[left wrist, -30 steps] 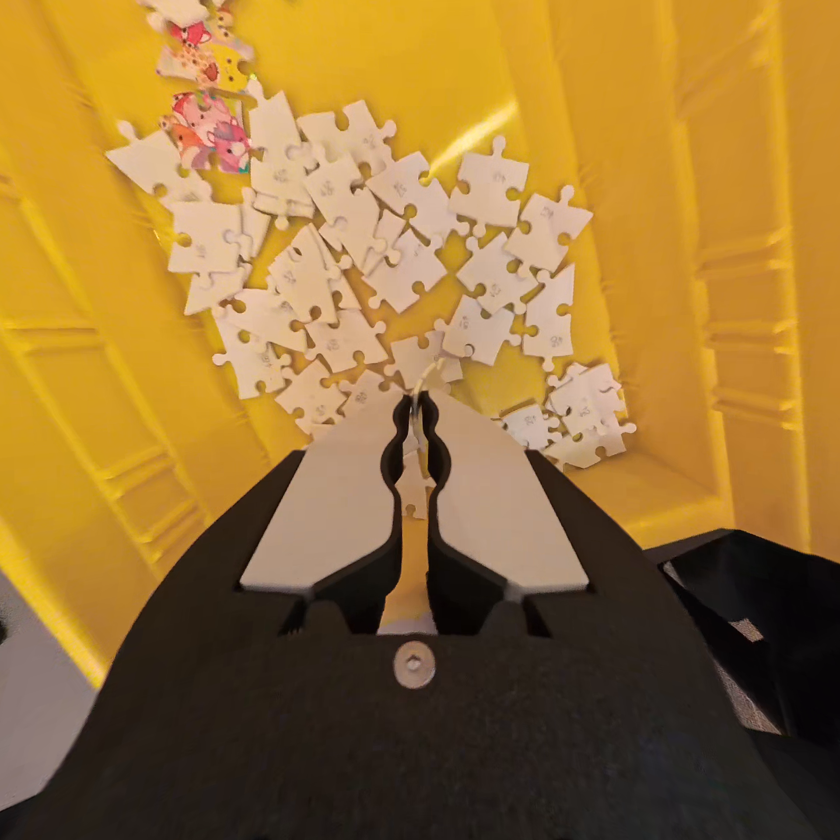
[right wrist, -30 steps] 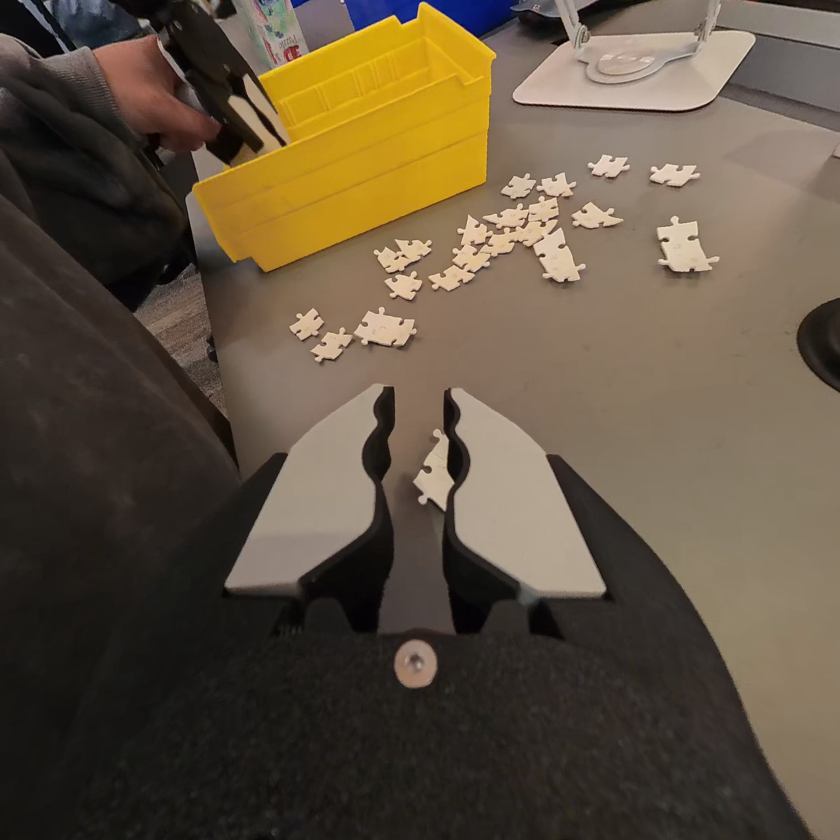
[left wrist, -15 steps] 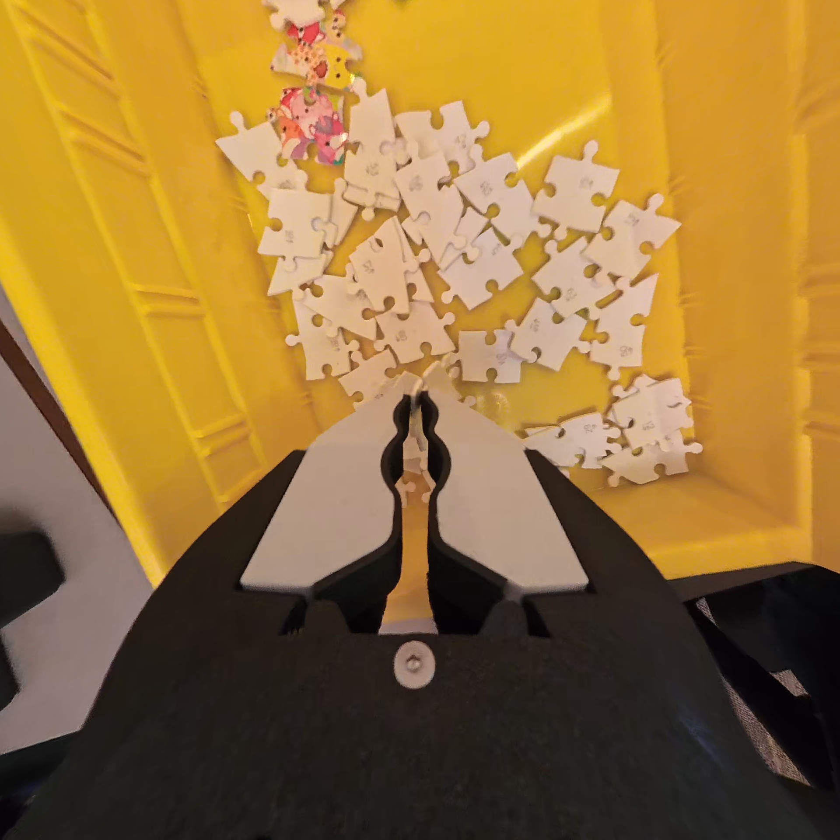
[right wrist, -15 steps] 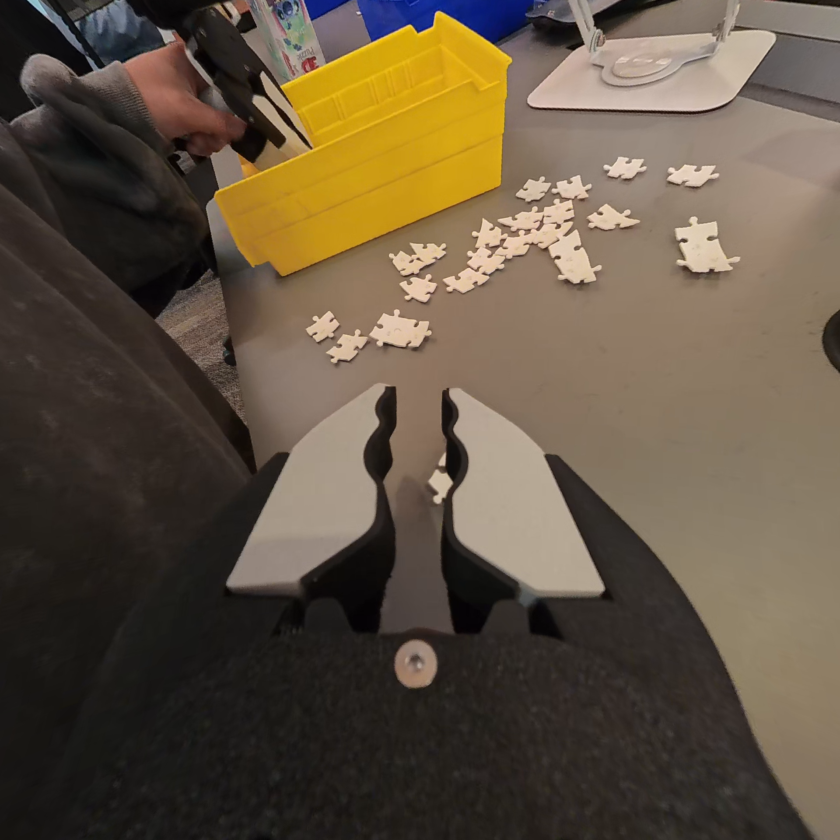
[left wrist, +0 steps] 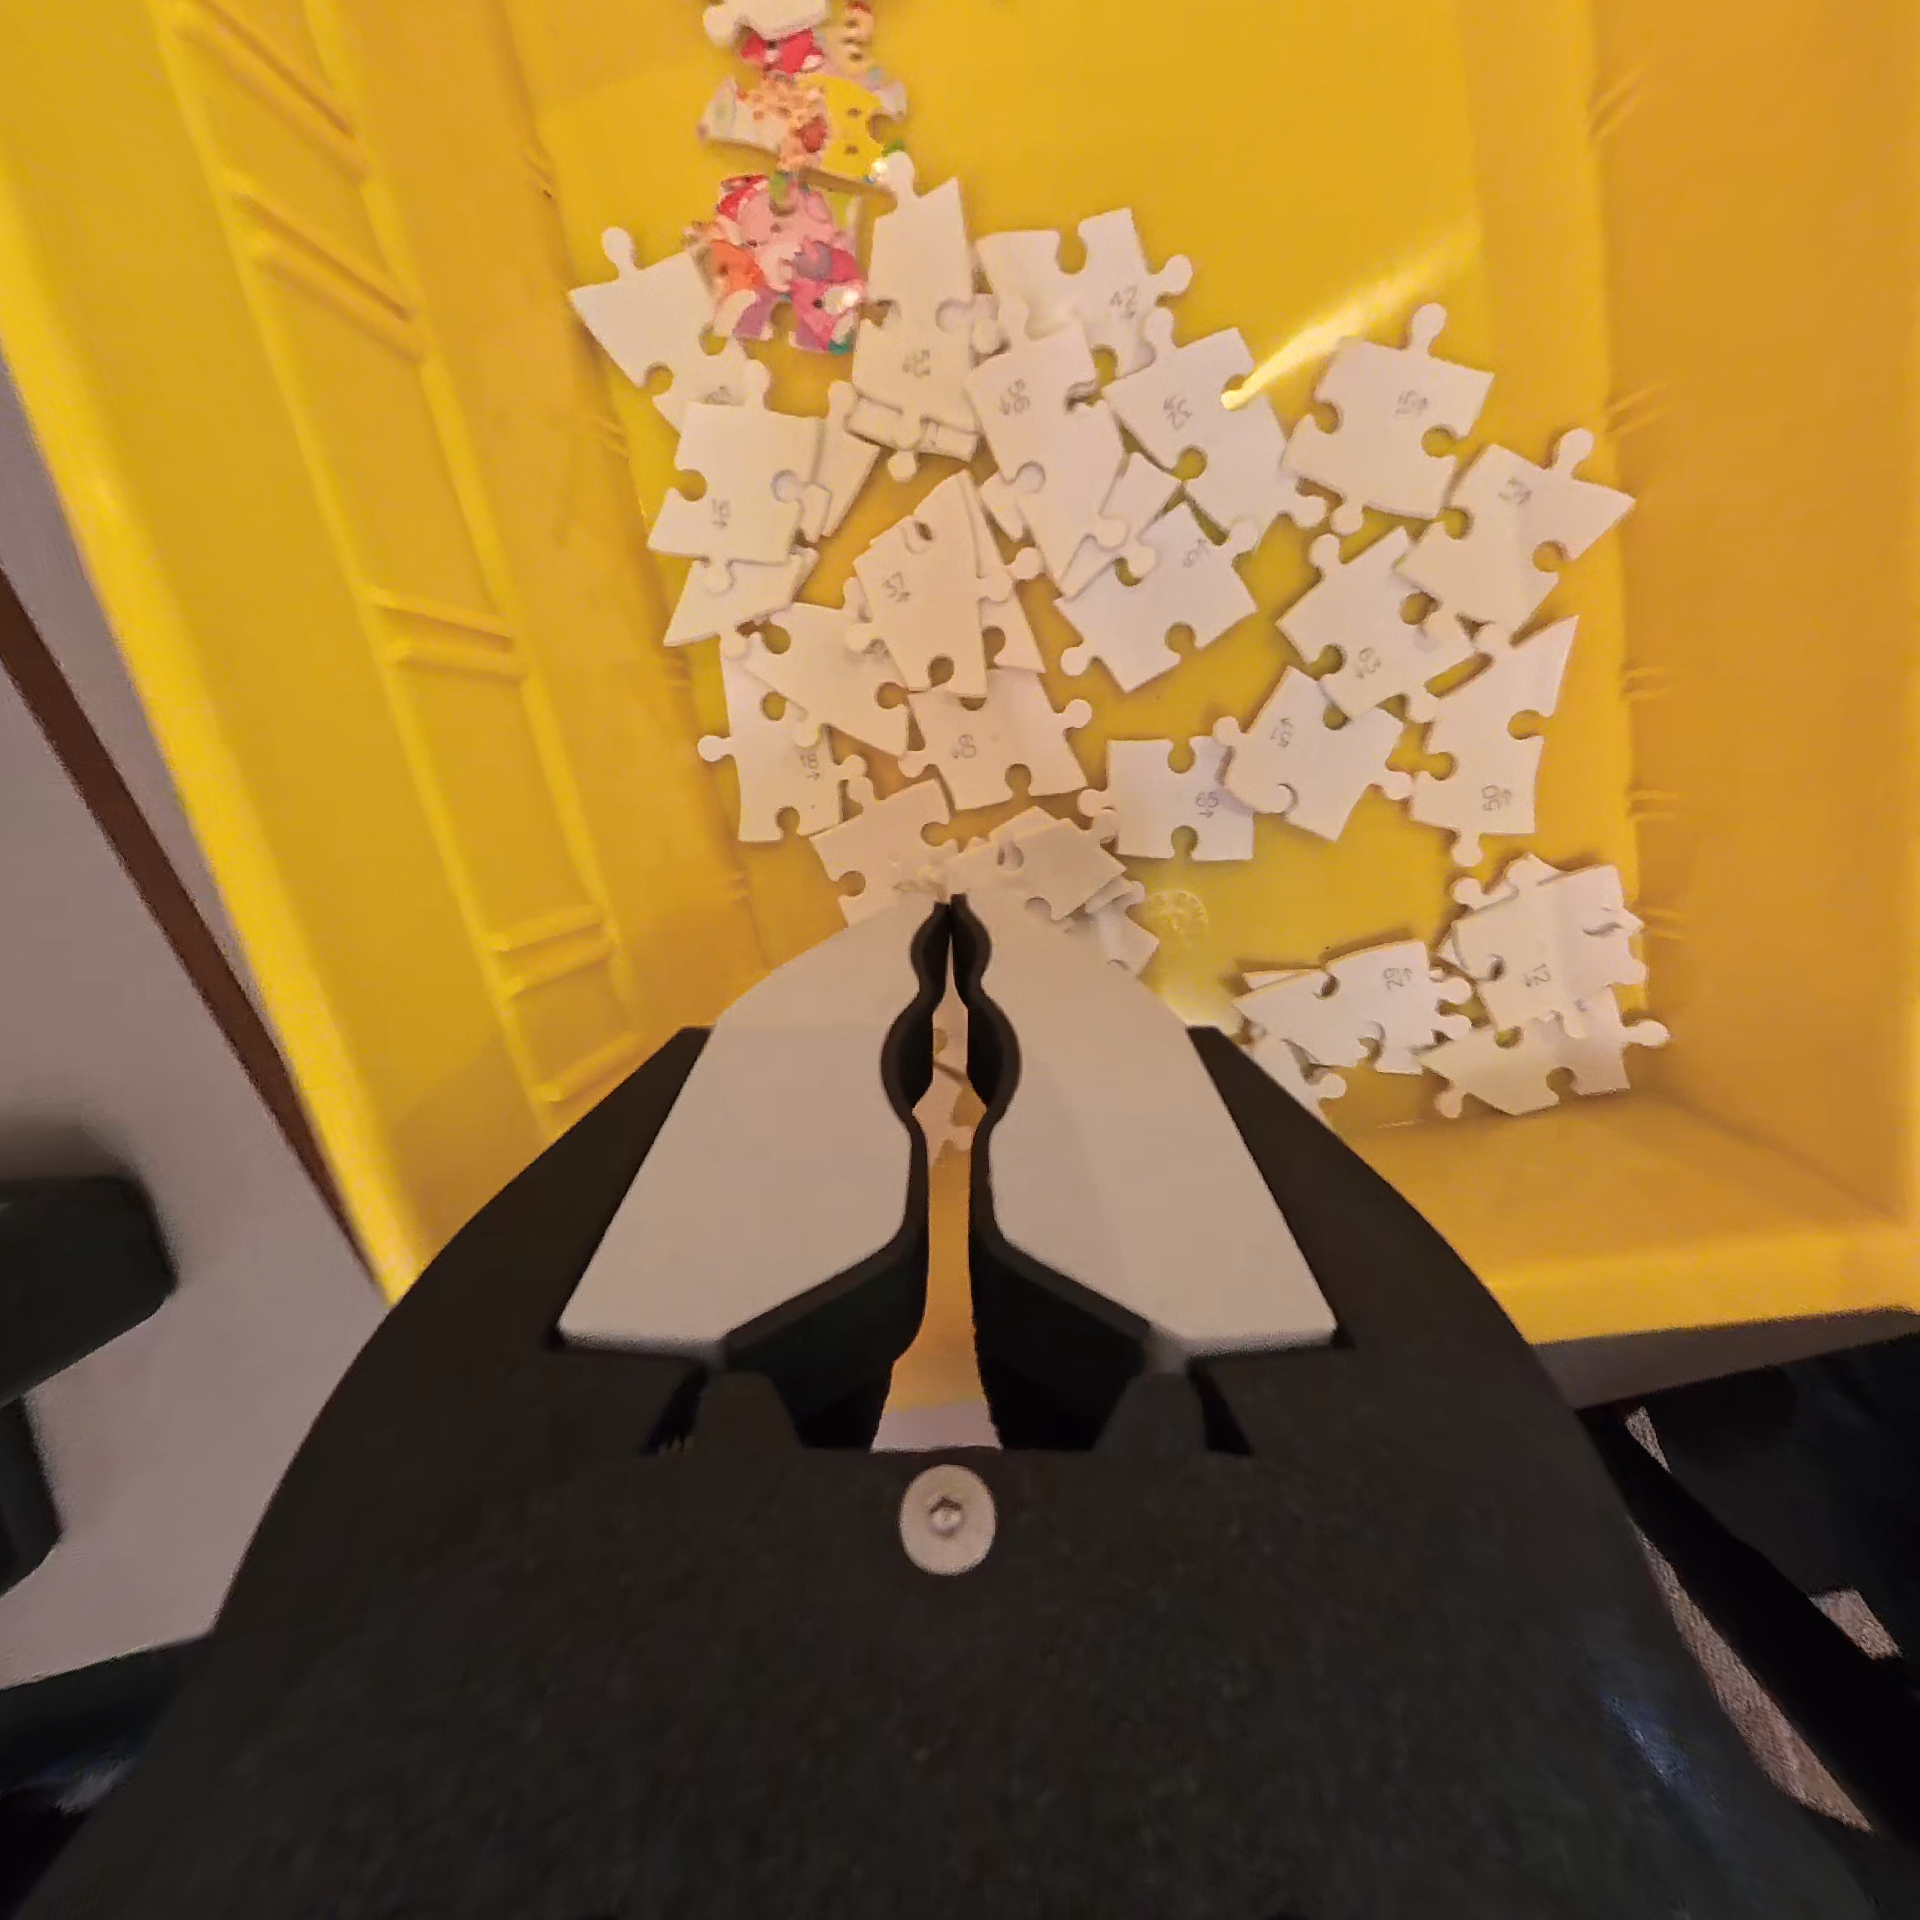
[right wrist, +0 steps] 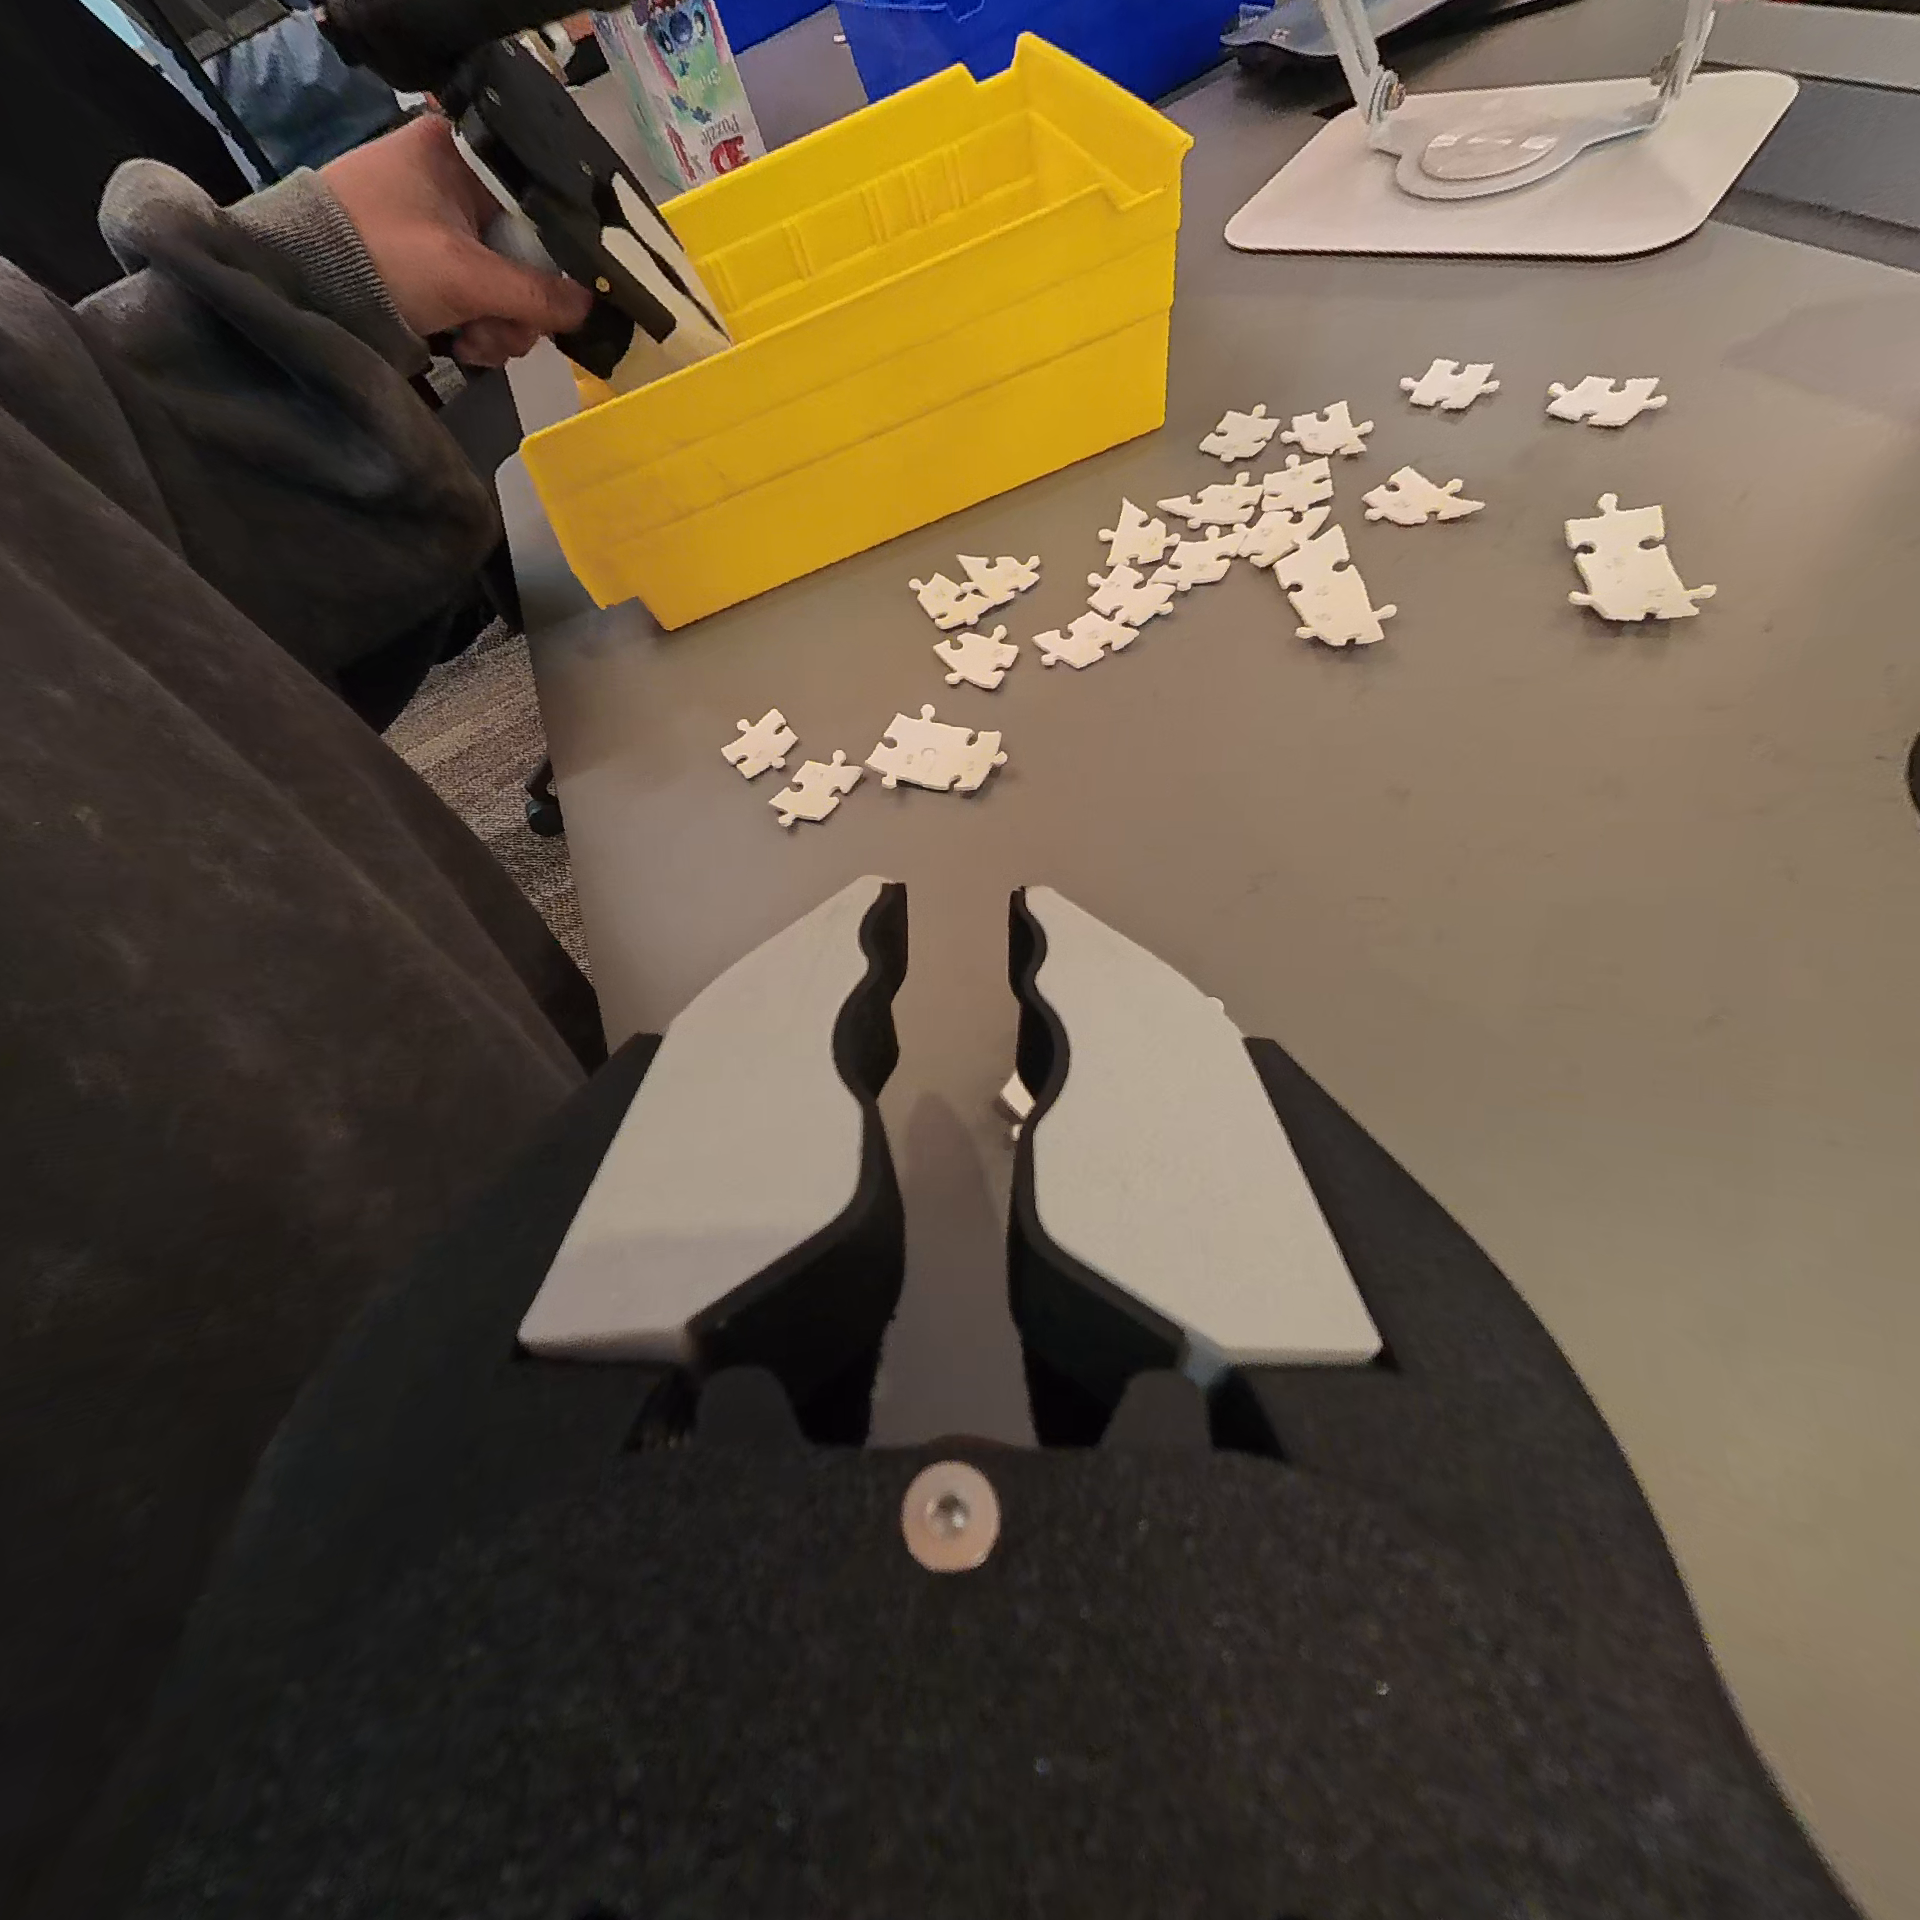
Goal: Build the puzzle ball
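The thin white curved puzzle pieces (left wrist: pixel 1164 613) looked light and fairly stiff, with slick faces; lying flat and overlapped on the floor of the yellow plastic bin (left wrist: pixel 343 582), they would slide rather than lift, so the best hold seemed an edge or a corner propped up on a neighbour. Two printed, coloured pieces (left wrist: pixel 795 265) lay at the far end of the heap. More white pieces (right wrist: pixel 1226 540) were scattered on the grey tabletop (right wrist: pixel 1455 935) beside the bin, a few already joined in short strips.

The left gripper (left wrist: pixel 951 906) was inside the bin with its jaws brought together at the tips, pinching the edge of a tilted white piece (left wrist: pixel 1044 852) at the near side of the heap. The right gripper (right wrist: pixel 956 894) hovered low over the table with its jaws parted by a narrow gap and nothing between them; a single small piece (right wrist: pixel 1013 1096) lay on the table under its right finger
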Available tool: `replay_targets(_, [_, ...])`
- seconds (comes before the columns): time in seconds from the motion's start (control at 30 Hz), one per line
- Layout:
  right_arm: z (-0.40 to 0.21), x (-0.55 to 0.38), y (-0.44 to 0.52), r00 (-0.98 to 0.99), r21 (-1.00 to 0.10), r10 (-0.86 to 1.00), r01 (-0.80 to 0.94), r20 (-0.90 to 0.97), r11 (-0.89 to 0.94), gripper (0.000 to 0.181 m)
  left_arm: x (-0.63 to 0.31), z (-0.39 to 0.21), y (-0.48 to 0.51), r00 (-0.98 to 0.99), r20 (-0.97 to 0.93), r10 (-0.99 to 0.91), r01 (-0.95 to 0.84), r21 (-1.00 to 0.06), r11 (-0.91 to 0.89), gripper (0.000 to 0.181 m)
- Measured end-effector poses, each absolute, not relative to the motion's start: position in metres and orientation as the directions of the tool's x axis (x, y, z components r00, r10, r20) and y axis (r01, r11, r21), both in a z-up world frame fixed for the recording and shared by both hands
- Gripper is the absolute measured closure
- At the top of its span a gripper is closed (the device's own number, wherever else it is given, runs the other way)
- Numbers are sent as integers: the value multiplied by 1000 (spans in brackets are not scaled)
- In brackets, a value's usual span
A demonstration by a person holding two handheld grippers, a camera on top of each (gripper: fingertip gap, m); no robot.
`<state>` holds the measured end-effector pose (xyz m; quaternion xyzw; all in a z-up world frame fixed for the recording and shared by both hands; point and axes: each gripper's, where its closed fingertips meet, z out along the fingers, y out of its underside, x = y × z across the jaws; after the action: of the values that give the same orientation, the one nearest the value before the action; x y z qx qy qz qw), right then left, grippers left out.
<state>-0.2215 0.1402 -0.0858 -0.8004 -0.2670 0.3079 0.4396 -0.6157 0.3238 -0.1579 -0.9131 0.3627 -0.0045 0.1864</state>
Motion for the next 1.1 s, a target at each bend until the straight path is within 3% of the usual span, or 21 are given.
replay_targets(0.2, [-88, -226, 139, 661, -864, 704, 165, -261, -475, 163, -608, -183, 314, 664, -144, -734, -742, -252, -621, 131])
replay_targets(0.27, [-88, -227, 138, 659, -862, 706, 170, -261, -478, 163, -605, -188, 313, 662, -133, -738, -743, -244, -623, 140])
replay_targets(0.53, [-87, -228, 137, 657, -859, 710, 186, -252, -476, 163, -601, -177, 314, 664, -137, -735, -736, -289, -612, 140])
replay_targets(0.8, [-83, -232, 134, 641, -868, 724, 181, -253, -463, 163, -525, -141, 347, 517, -62, -854, -775, -458, -435, 140])
replay_targets(1.07, [-78, -231, 129, 645, -884, 729, 175, -229, -432, 163, -482, -185, 381, 388, -43, -921, -884, -298, -359, 139])
replay_targets(1.1, [-78, -229, 129, 649, -886, 725, 169, -230, -432, 163, -485, -187, 381, 402, -48, -914, -881, -294, -372, 132])
